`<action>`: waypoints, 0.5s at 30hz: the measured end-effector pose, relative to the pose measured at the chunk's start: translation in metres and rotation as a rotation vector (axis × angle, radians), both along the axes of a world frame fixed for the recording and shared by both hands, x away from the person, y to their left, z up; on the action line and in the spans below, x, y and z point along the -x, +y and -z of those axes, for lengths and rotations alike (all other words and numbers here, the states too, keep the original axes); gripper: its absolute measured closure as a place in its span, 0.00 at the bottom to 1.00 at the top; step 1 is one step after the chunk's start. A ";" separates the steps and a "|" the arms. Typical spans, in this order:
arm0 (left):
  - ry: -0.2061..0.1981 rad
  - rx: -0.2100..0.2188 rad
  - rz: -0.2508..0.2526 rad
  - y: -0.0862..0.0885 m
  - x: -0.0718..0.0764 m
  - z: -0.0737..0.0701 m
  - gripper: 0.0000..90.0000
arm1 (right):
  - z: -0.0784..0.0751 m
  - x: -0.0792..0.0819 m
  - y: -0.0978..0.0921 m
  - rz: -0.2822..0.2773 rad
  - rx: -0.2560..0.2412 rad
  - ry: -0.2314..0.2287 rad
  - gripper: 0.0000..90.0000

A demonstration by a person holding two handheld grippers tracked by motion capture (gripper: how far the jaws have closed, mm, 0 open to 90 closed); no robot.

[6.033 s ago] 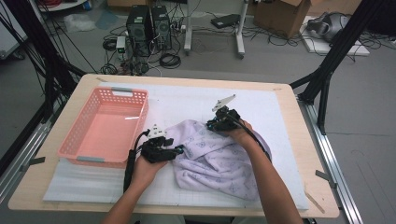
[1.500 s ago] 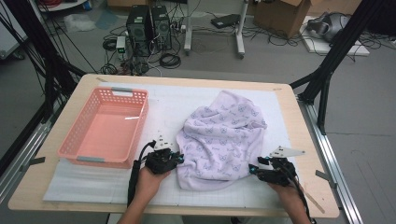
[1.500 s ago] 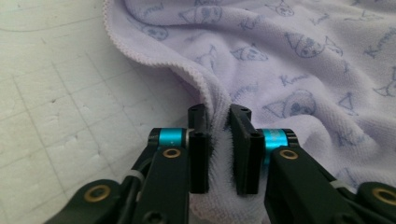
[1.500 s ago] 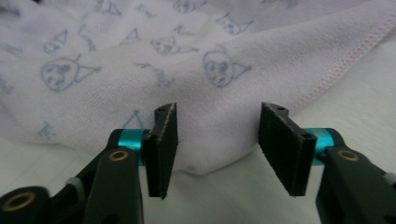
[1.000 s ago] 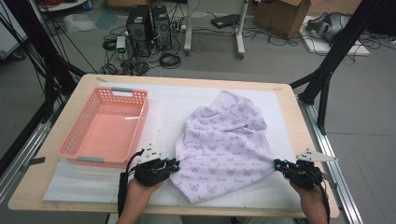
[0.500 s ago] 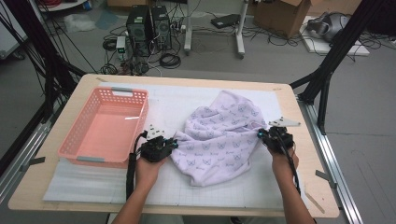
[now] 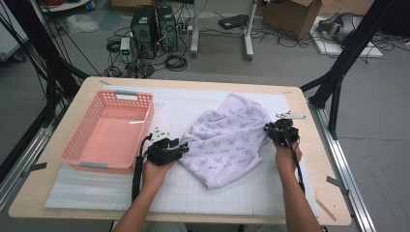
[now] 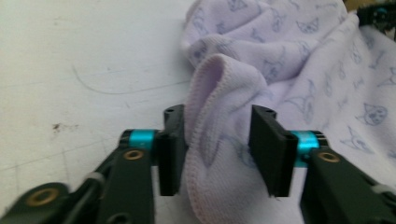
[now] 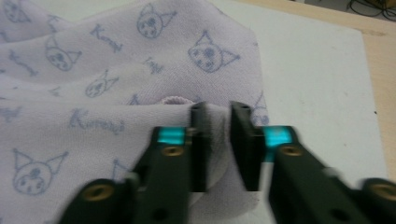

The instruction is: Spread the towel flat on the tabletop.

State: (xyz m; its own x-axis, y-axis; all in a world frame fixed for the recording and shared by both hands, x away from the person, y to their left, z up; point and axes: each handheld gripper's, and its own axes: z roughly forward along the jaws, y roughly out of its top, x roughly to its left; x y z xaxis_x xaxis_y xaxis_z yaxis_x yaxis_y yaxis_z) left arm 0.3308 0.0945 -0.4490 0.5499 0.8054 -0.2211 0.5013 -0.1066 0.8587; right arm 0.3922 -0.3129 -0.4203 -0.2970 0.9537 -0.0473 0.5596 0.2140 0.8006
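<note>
On the tabletop (image 7: 309, 193), the lilac towel (image 7: 227, 140) stretches lengthwise between the claws; the left claw (image 7: 183, 148) grasps its left corner; the right claw (image 7: 267, 129) pinches its right edge.

The pink basket (image 7: 109, 130) stands close left of the left jaws. Bare counter (image 7: 290, 188) lies open behind the right jaws. Between both jaws spreads the towel (image 7: 227, 140).

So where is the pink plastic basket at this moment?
In the high view, the pink plastic basket sits on the table's left side, just left of the left tool and the lilac cat-print towel.
</note>
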 end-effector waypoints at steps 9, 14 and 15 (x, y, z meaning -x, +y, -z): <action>-0.029 0.012 0.066 0.010 0.019 -0.010 0.48 | -0.020 0.057 -0.031 -0.036 -0.076 -0.053 0.61; -0.034 0.019 0.097 0.015 0.032 -0.011 0.51 | -0.025 0.091 -0.047 -0.065 -0.092 -0.064 0.61; -0.035 0.025 0.101 0.016 0.035 -0.011 0.52 | -0.025 0.097 -0.049 -0.068 -0.098 -0.063 0.60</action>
State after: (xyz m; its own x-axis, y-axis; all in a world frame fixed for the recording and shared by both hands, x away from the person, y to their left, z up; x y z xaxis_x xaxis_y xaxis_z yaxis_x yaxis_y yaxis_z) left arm 0.2961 0.1102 -0.4377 0.6362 0.7398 -0.2193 0.4585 -0.1339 0.8785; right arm 0.2955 -0.3622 -0.3950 -0.3606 0.9324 0.0246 0.4946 0.1688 0.8525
